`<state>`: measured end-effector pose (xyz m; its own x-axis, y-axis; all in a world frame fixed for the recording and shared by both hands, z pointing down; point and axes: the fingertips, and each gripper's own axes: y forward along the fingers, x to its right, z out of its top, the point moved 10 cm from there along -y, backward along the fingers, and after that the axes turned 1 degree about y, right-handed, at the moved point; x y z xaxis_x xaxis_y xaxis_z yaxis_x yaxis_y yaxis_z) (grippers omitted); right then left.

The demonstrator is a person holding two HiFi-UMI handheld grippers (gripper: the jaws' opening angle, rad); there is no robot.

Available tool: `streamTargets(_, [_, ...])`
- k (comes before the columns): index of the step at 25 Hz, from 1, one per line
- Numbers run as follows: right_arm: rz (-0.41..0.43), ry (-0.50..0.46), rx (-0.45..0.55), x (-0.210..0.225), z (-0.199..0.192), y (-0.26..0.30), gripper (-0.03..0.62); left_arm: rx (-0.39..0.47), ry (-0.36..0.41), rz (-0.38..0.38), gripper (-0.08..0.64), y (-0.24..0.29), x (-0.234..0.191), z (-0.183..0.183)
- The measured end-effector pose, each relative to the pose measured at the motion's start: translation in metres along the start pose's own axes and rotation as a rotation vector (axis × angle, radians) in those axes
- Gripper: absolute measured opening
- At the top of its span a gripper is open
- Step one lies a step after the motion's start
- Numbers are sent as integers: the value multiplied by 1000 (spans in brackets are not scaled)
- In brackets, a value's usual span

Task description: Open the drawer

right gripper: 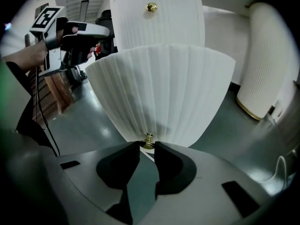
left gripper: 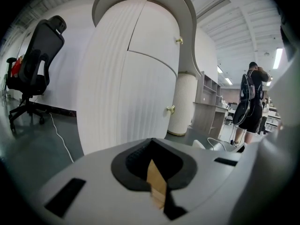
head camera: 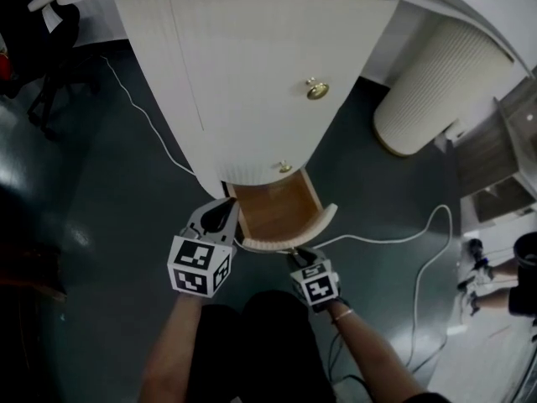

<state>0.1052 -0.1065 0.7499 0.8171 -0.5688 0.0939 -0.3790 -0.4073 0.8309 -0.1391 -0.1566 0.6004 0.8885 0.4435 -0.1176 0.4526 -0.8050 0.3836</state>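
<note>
The white ribbed cabinet (head camera: 252, 74) has its lowest drawer (head camera: 289, 238) pulled out, and the wooden inside (head camera: 277, 208) shows. My right gripper (head camera: 295, 255) is at the middle of the drawer front. In the right gripper view its fingertips (right gripper: 148, 145) are shut on the small brass knob (right gripper: 148, 139) of the fluted drawer front (right gripper: 164, 88). My left gripper (head camera: 225, 212) hovers at the drawer's left corner with its jaws together and nothing in them; the left gripper view shows a strip of wood behind the closed tips (left gripper: 157, 172).
Two more brass knobs (head camera: 317, 89) (head camera: 285, 167) sit on the fronts above. A ribbed white column (head camera: 436, 82) stands to the right, and a white cable (head camera: 394, 240) lies on the dark floor. An office chair (left gripper: 35, 55) stands at the left, a person (left gripper: 251, 102) farther off.
</note>
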Motion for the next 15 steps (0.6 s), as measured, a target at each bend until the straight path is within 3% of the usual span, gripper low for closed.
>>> streamTargets(15, [7, 76, -78, -4, -32, -25, 97, -23, 33, -33, 2, 1, 14, 0])
